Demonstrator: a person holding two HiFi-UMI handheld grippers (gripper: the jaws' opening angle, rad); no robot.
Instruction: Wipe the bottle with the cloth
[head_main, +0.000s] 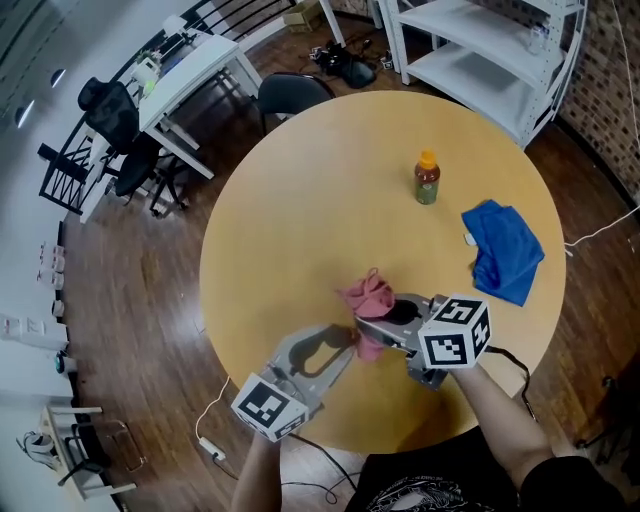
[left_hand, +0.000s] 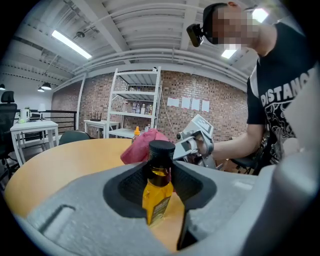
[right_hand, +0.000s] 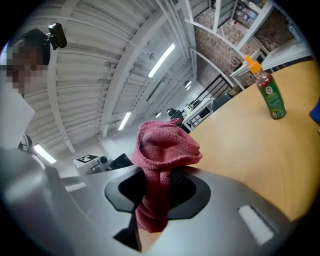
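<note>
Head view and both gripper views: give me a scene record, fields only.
left gripper: fingers shut on black-capped bottle, upright, amber liquid
right gripper: fingers shut on pink cloth
contact: pink cloth just behind the bottle's cap; touching unclear
table: orange-capped bottle standing, blue cloth crumpled, both apart from the grippers
</note>
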